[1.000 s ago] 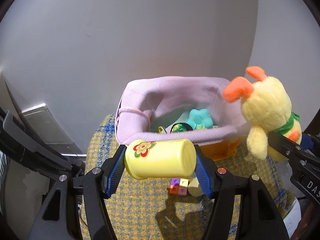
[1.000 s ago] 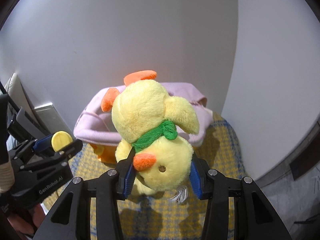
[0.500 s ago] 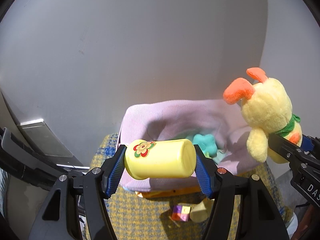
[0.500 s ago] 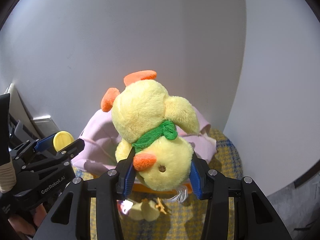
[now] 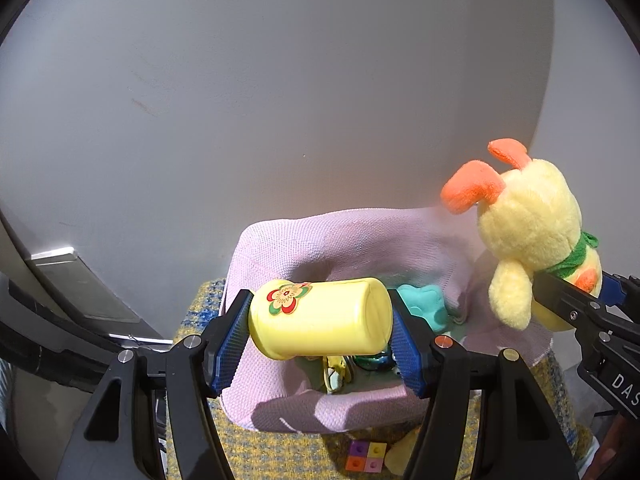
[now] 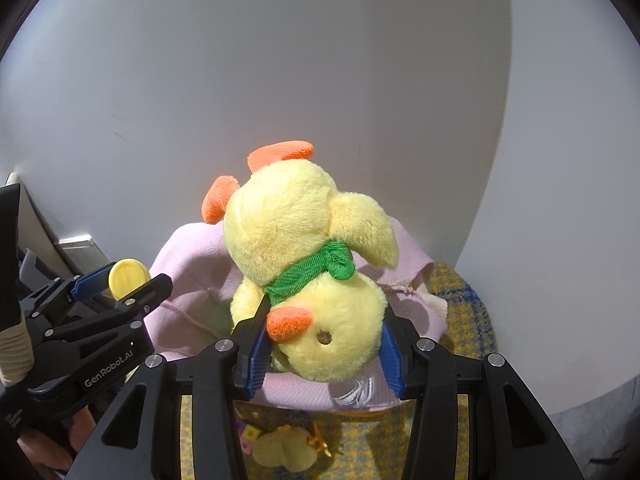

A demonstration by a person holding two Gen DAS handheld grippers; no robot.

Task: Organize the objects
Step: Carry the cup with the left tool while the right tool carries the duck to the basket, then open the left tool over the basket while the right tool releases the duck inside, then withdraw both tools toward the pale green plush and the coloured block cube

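Observation:
My left gripper (image 5: 320,332) is shut on a yellow plastic cup (image 5: 320,318) with a flower sticker, held sideways above the pink fabric basket (image 5: 360,240). My right gripper (image 6: 320,344) is shut on a yellow plush duck (image 6: 308,256) with orange feet and a green scarf, held upside down over the basket's near rim (image 6: 180,264). The duck (image 5: 532,232) also shows at the right of the left wrist view, over the basket's right side. The cup (image 6: 126,278) and left gripper (image 6: 120,292) show at the left of the right wrist view. A teal flower toy (image 5: 424,304) and other small toys lie inside the basket.
The basket stands on a yellow and blue checked cloth (image 5: 280,452) close to a white wall (image 5: 280,100). Coloured cubes (image 5: 366,456) and a small yellow toy (image 6: 284,448) lie on the cloth in front of the basket. A grey sill (image 5: 80,284) is at the left.
Both grippers have moved forward and up over the basket with their objects. The basket now sits lower and nearer in both views; the grips are unchanged.

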